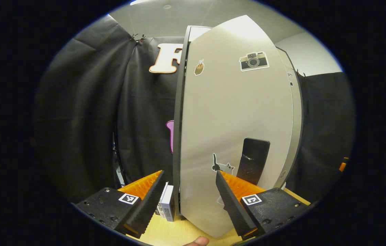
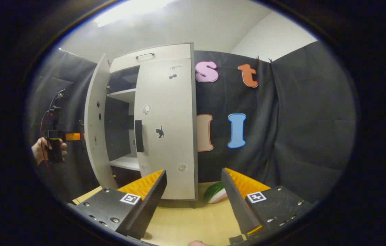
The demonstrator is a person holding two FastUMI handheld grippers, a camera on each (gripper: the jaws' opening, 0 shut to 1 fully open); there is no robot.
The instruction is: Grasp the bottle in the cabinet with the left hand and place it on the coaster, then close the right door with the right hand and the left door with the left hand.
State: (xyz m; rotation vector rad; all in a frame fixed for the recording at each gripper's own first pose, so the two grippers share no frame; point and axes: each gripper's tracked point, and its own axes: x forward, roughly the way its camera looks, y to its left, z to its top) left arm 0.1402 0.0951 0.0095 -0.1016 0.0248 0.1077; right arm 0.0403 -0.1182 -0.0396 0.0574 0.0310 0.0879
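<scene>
In the left gripper view the pale outer face of the cabinet's left door [image 1: 234, 119] stands close in front, with stickers on it and a black handle [image 1: 252, 160] low on its right. My left gripper [image 1: 189, 193] is open, its fingers apart at the door's lower part. In the right gripper view the cabinet [image 2: 151, 54] shows its right door [image 2: 165, 130] flush against the front and its left door [image 2: 95, 126] swung outward. The left gripper [image 2: 71, 136], held by a hand [image 2: 39, 150], is at that door's outer side. My right gripper [image 2: 193, 194] is open over the table, short of the cabinet.
A watermelon-slice object [image 2: 216, 193] lies on the wooden table [image 2: 186, 218] right of the cabinet's base. Shelves [image 2: 124, 95] show through the gap between the doors. A small white box [image 1: 167, 203] stands by the door's hinge edge. Black cloth walls surround the booth.
</scene>
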